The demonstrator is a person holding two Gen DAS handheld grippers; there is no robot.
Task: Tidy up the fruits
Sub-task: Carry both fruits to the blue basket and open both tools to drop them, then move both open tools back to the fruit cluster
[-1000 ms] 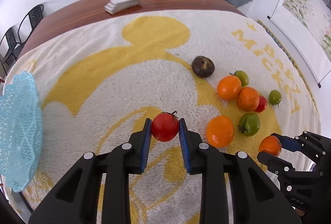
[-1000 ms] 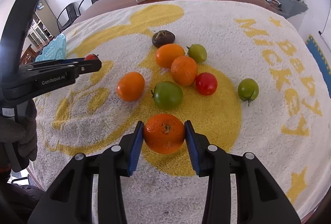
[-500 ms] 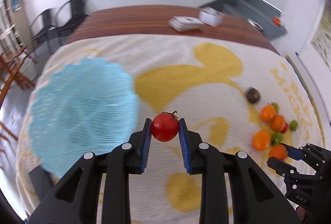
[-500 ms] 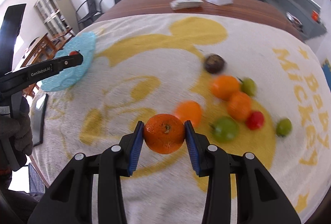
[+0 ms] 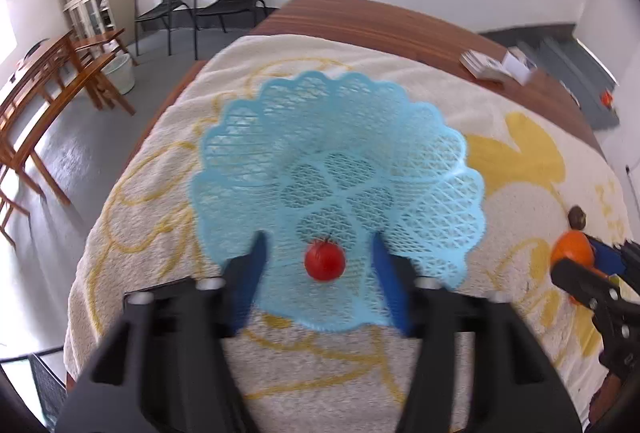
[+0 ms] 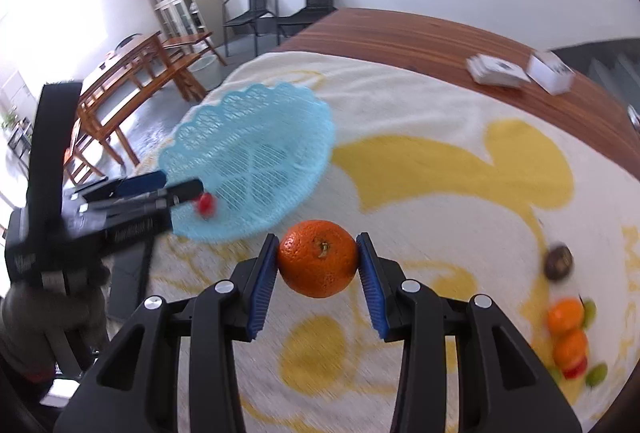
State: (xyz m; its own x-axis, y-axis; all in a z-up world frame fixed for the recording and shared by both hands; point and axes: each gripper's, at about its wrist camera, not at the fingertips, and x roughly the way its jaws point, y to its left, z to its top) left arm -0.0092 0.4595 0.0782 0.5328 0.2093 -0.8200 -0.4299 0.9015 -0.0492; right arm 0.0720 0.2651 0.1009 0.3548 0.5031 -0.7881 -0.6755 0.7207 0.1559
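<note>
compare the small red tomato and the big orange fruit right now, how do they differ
The small red tomato is loose, at the near part of the blue lattice plastic basket, with the left gripper jaws spread wide on either side of it. The large orange citrus fruit is clamped in the right gripper, above the cream and yellow towel, short of the basket. The tomato is smooth and smaller; the orange is pitted. Both are round with a stem end showing.

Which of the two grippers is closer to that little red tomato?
Left. The left gripper hangs open directly over the small red tomato; the right gripper is off to the side, holding an orange.
</note>
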